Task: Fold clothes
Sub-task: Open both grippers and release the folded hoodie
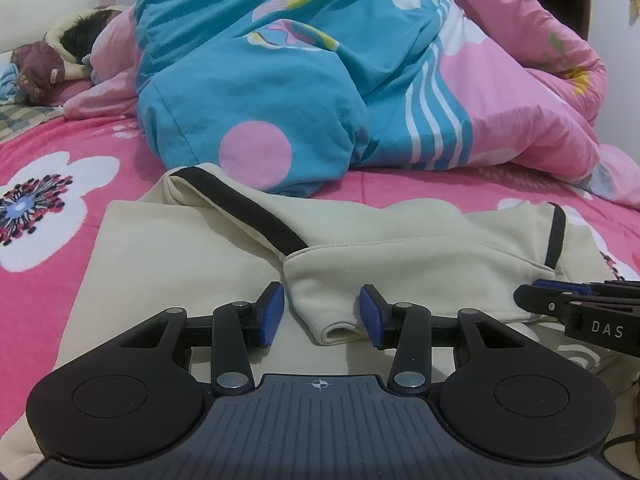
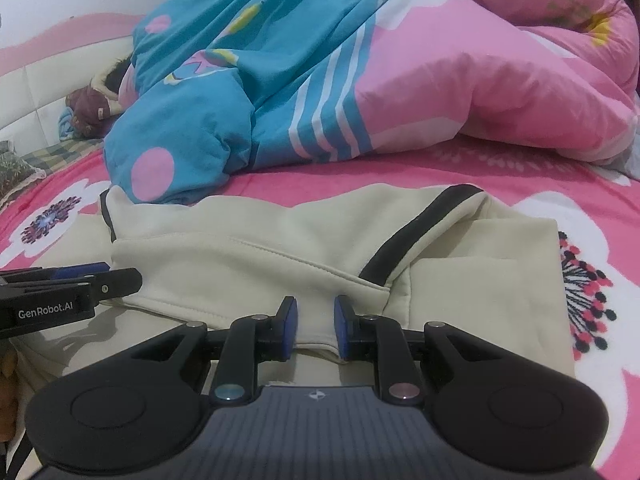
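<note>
The cream garment (image 1: 224, 248) is spread crosswise on the bed (image 1: 48, 152), its folded-over hem just ahead of both grippers. The left gripper (image 1: 322, 314) and right gripper (image 2: 316, 330) are spread astride that hem, seemingly unclamped.

place: home bedroom | surface: bed with a pink flowered sheet (image 1: 48, 148) | bedding: bulky blue and pink quilt (image 1: 280, 80) heaped toward the back | head end: padded pink and cream headboard (image 2: 48, 80), checked pillow (image 1: 20, 120) | extras: brown soft toy (image 1: 40, 68) beside the quilt | laundry: cream garment (image 2: 248, 248) spread on the sheet
</note>
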`<state>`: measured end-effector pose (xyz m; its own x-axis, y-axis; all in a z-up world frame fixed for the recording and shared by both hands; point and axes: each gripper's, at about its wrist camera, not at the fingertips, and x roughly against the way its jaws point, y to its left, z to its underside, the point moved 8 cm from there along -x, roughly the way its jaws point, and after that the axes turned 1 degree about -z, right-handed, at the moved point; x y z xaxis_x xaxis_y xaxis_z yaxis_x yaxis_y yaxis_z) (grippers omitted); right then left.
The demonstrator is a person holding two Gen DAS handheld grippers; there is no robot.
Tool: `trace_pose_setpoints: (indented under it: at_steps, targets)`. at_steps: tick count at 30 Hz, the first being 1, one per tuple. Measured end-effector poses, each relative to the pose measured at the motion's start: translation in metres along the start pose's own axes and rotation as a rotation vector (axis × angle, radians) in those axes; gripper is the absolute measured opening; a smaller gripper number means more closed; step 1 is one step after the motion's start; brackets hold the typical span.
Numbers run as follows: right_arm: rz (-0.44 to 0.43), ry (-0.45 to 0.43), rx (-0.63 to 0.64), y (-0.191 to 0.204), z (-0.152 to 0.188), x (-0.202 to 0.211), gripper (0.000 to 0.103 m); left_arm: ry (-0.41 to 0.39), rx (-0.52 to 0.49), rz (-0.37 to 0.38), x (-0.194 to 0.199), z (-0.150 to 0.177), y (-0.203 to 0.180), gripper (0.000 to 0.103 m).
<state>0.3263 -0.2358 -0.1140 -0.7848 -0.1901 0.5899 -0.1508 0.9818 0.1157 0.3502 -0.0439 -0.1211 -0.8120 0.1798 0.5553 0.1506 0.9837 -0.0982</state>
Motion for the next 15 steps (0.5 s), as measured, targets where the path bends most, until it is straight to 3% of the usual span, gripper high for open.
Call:
trace_pose_setpoints:
  at_steps: [7, 12, 14, 15]
  targets:
    - [0.017, 0.014, 0.016, 0.002, -0.003, 0.000, 0.021, -0.003, -0.007, -0.028, 0.015, 0.000, -0.002, 0.045]
    - [0.020, 0.019, -0.017, 0.006, -0.006, 0.019, 0.023, -0.017, 0.009, 0.003, 0.044, 0.005, -0.008, 0.047]
    - [0.009, 0.006, -0.034, 0.011, -0.005, 0.035, 0.023, -0.033, 0.013, 0.016, 0.054, 0.008, -0.013, 0.056]
    - [0.008, 0.000, -0.028, 0.014, -0.002, 0.042, 0.023, -0.034, 0.011, 0.010, 0.056, 0.011, -0.016, 0.068]
